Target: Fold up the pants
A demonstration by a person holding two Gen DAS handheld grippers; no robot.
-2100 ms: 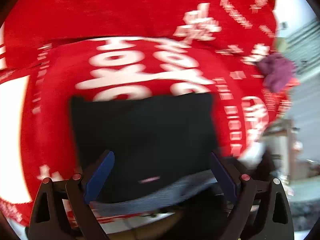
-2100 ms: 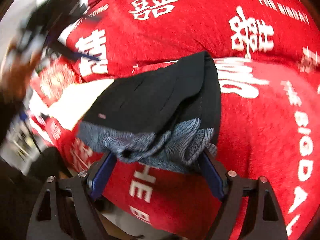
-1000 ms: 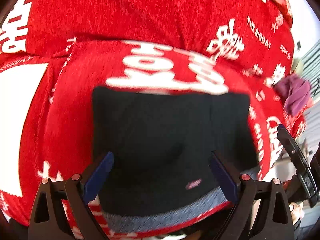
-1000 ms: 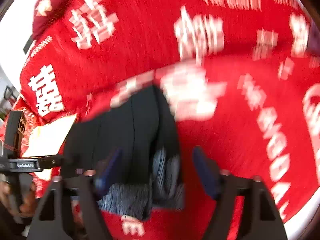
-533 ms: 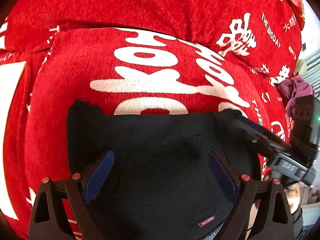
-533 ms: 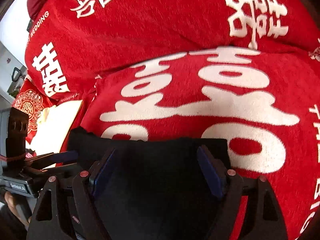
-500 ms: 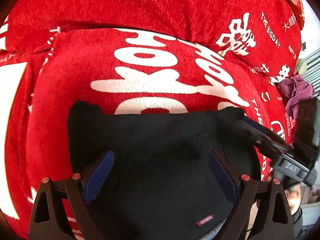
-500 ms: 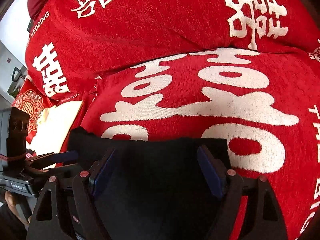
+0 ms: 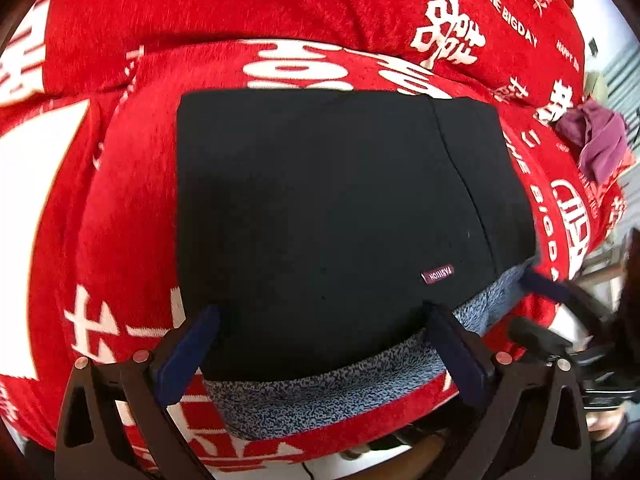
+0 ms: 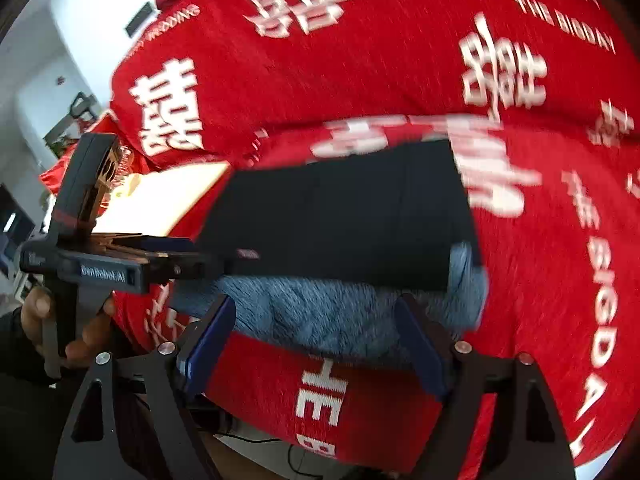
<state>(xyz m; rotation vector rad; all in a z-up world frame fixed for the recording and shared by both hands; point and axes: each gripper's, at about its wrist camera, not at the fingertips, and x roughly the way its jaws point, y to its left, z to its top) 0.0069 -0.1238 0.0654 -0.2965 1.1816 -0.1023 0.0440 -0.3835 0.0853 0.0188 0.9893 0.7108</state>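
A red sofa cover (image 9: 120, 208) with white lettering carries everything. Folded black pants (image 9: 328, 220) lie flat on it. A purple cloth (image 9: 600, 140) sits apart.

Pants (image 9: 328, 216) seen at centre of left wrist frame: black, folded into compact, roughly square stack, laid flat on red cover. Blue-grey fleecy lining exposed along lower edge. Small maroon label sewn at lower right. Seam seen down right side. In right wrist frame, pants (image 10: 344, 220) shown mid-frame, blurred.
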